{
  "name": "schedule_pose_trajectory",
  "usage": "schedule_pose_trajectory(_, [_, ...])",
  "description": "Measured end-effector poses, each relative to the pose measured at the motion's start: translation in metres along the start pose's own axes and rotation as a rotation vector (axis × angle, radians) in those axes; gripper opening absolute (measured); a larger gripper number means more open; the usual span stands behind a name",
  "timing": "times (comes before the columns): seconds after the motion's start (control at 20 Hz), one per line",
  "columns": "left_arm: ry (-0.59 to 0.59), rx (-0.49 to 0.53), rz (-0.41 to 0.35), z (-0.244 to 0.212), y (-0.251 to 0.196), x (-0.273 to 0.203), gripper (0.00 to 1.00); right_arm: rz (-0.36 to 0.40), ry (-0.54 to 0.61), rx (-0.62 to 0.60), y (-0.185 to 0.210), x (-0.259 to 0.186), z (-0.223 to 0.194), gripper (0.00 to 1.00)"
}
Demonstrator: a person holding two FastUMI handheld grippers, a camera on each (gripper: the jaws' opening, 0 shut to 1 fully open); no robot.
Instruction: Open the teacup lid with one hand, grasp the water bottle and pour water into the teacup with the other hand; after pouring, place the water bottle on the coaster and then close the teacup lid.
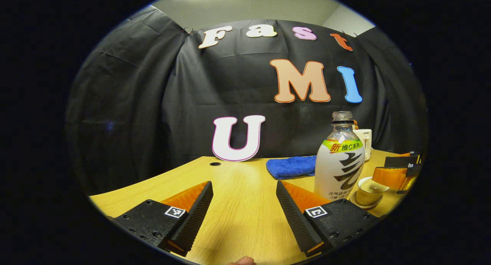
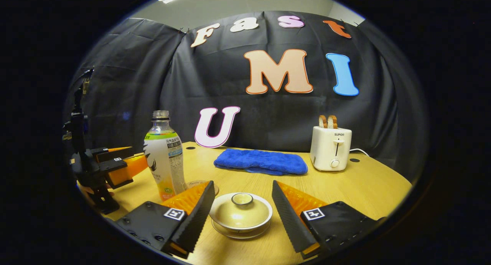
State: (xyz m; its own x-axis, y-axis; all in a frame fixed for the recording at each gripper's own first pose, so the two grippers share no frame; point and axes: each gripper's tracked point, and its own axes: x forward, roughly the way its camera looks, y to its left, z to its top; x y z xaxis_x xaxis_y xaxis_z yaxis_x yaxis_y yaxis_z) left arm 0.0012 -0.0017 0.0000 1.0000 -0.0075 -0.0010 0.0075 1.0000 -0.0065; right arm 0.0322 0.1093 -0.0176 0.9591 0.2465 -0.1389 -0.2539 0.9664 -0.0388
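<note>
Our right gripper [image 2: 242, 215], wide open and holding nothing, frames the lidded teacup [image 2: 241, 214]; the left gripper [image 1: 244, 215] gapes empty, water bottle [image 1: 339, 161] at two o'clock. A skewed pinch may tip the lid.

Both views sit low over the table [image 1: 238, 180], facing the far cloth wall; both share the water bottle [image 2: 165, 157] and teacup [image 2: 241, 213].

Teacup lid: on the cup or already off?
On. In the right gripper view the lid sits level on the teacup, knob up, between the open fingers of the right gripper, which do not touch it.
</note>
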Motion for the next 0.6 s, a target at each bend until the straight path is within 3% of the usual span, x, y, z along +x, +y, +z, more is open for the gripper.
schedule_pose_trajectory(0.1, [0.000, 0.000, 0.000, -0.0004, 0.0000, 0.0004, 0.97, 0.000, 0.021, -0.011, 0.0026, 0.0037, -0.0055, 0.83])
schedule_pose_trajectory(0.2, [0.000, 0.000, 0.000, 0.0001, -0.0001, 0.0001, 0.97, -0.008, 0.042, -0.018, 0.0025, 0.0049, -0.0123, 0.83])
schedule_pose_trajectory(0.3, [0.000, 0.000, -0.001, 0.0001, -0.0002, -0.0001, 0.97, -0.016, 0.041, -0.020, 0.0025, 0.0058, -0.0113, 0.62])
schedule_pose_trajectory(0.35, [0.000, 0.000, -0.001, 0.0006, -0.0002, -0.0001, 0.97, -0.017, 0.047, -0.020, 0.0039, 0.0062, -0.0113, 0.58])
schedule_pose_trajectory(0.4, [0.000, 0.000, -0.001, -0.0002, 0.0000, -0.0002, 0.97, -0.010, 0.046, -0.022, 0.0059, 0.0070, -0.0102, 0.61])
schedule_pose_trajectory(0.55, [0.000, 0.000, -0.001, 0.0003, -0.0002, 0.0009, 0.97, -0.025, 0.037, -0.020, 0.0039, 0.0099, -0.0095, 0.35])
schedule_pose_trajectory(0.6, [0.000, 0.000, -0.001, 0.0001, -0.0004, 0.0004, 0.97, -0.024, 0.037, -0.012, 0.0039, 0.0090, -0.0106, 0.35])
